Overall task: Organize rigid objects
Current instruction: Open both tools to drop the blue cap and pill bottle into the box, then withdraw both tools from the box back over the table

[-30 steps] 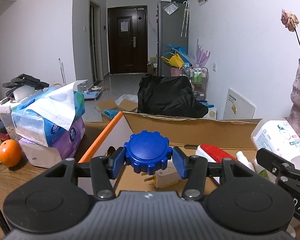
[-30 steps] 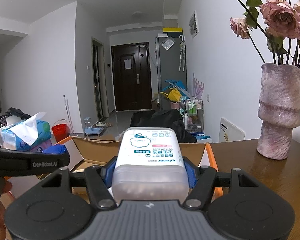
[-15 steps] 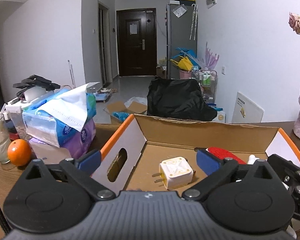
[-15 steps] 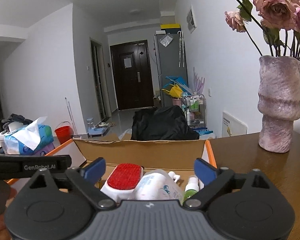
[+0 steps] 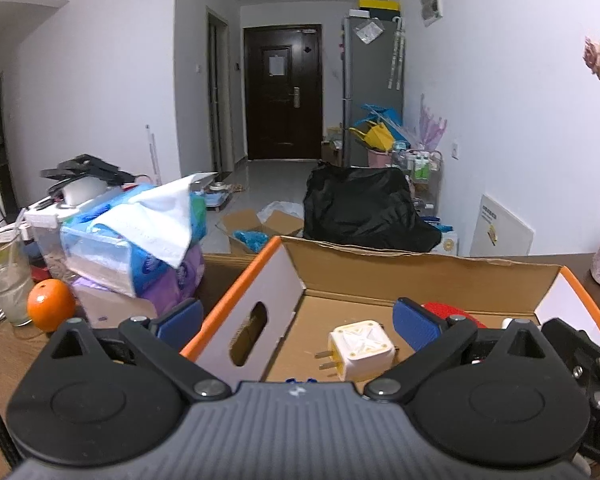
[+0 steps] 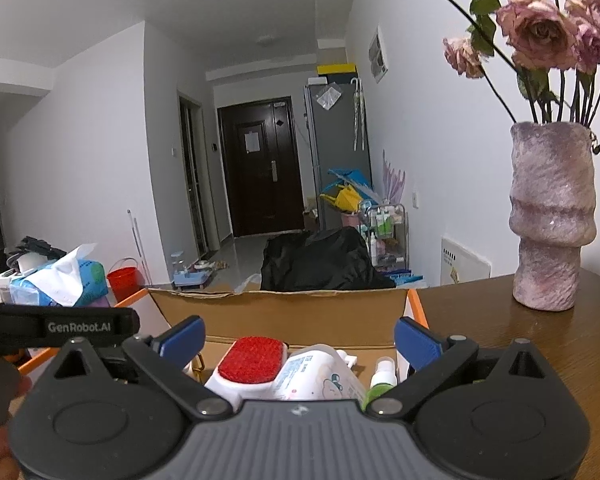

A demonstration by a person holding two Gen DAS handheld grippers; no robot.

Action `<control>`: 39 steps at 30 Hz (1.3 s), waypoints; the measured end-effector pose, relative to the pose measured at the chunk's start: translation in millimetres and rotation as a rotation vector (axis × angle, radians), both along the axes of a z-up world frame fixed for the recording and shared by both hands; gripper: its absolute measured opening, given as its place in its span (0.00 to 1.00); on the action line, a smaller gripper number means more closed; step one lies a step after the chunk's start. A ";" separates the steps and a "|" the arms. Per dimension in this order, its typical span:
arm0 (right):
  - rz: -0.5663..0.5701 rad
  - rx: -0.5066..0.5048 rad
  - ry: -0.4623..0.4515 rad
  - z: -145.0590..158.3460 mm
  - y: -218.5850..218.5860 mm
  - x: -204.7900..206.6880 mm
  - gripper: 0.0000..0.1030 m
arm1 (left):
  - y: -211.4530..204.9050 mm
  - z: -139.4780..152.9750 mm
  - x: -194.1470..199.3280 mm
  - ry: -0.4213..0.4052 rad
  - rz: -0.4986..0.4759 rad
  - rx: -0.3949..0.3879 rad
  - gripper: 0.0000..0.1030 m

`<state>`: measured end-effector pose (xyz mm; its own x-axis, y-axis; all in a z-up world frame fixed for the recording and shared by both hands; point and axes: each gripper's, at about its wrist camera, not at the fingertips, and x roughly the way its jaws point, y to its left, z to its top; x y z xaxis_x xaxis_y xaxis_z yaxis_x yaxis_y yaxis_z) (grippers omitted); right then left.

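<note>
An open cardboard box with orange-edged flaps stands on the wooden table. In the left wrist view a white plug adapter lies on its floor, and a sliver of a blue knob shows at the gripper's front edge. My left gripper is open and empty above the box's left part. In the right wrist view the box holds a red-topped white brush, a white bottle and a small green spray bottle. My right gripper is open and empty above them.
Stacked tissue packs, an orange and a glass sit left of the box. A pink vase of dried roses stands on the table at the right. The left gripper's body shows at the left.
My left gripper opened and let go of the blue knob, which dropped into the box. My right gripper opened and released the white bottle into the box. Both have since drawn back slightly.
</note>
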<state>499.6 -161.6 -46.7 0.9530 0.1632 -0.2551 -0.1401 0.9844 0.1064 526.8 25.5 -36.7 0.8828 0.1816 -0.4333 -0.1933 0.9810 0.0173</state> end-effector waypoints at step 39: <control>0.032 0.005 -0.103 4.2 17.4 -101.8 0.98 | 23.7 0.7 -98.5 -0.027 0.028 0.004 1.00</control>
